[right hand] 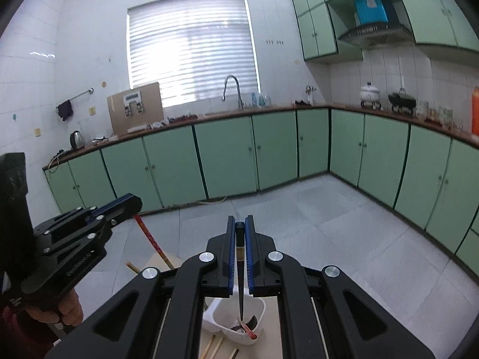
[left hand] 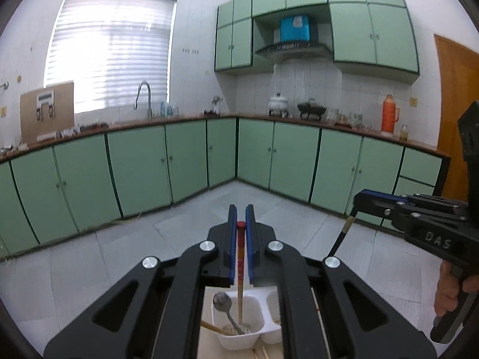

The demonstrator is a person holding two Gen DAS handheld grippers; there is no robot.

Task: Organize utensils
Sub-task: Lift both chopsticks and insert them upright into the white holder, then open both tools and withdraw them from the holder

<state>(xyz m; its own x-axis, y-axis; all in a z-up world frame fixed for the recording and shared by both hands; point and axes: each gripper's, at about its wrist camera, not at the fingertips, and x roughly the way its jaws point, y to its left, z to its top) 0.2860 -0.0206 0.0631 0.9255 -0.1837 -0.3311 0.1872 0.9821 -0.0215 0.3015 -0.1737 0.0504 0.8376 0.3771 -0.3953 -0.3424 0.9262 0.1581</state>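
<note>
My left gripper (left hand: 241, 214) is shut on a red-topped wooden chopstick (left hand: 240, 257). The chopstick hangs upright with its tip inside the left compartment of a white holder (left hand: 239, 336). A metal spoon (left hand: 223, 303) and another wooden chopstick lean in that compartment. My right gripper (right hand: 240, 224) is shut on a black chopstick (right hand: 240, 272). Its tip dips into the holder's right compartment (right hand: 254, 339), where dark utensils and a red-tipped stick lie. The right gripper shows at the right of the left wrist view (left hand: 359, 199). The left gripper shows at the left of the right wrist view (right hand: 131, 202).
The holder stands on a light wooden board (right hand: 272, 338) with loose wooden chopsticks (right hand: 212, 347) beside it. Behind lie a grey tiled floor (left hand: 167, 239) and green cabinets (left hand: 185, 161) under a counter with a sink tap and pots.
</note>
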